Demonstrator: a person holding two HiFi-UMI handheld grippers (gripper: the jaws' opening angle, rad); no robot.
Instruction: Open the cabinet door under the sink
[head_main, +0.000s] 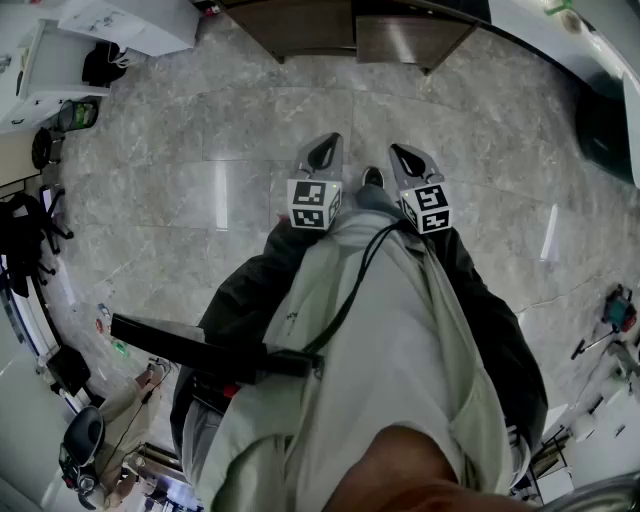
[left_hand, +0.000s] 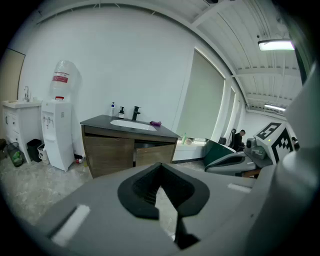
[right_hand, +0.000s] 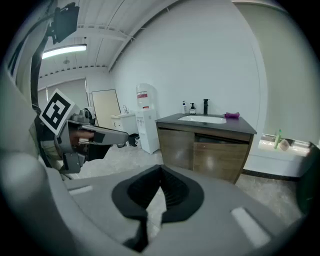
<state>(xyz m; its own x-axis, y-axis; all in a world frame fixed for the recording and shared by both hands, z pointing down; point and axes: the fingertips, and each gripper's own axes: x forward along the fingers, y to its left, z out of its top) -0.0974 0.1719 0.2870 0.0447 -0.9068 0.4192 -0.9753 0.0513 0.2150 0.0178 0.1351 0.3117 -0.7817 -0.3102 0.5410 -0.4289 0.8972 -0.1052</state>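
text: none legible | water-bottle label (left_hand: 60, 78): too small to read

Grey marble floor (head_main: 200, 150) is gleaming under a ceiling light (left_hand: 276, 45). A water dispenser (left_hand: 57, 127) is standing against the white wall (left_hand: 125, 60).

Left gripper (left_hand: 160, 167), at 6 o'clock: jaws closed tip to tip, nothing between them. Sink cabinet (left_hand: 107, 152) toward 10 o'clock, well beyond the jaws; right door (left_hand: 155, 154) slightly ajar. Water dispenser (left_hand: 56, 137) at 9 o'clock, against the wall. Right gripper (left_hand: 209, 168) at 4 o'clock, alongside.
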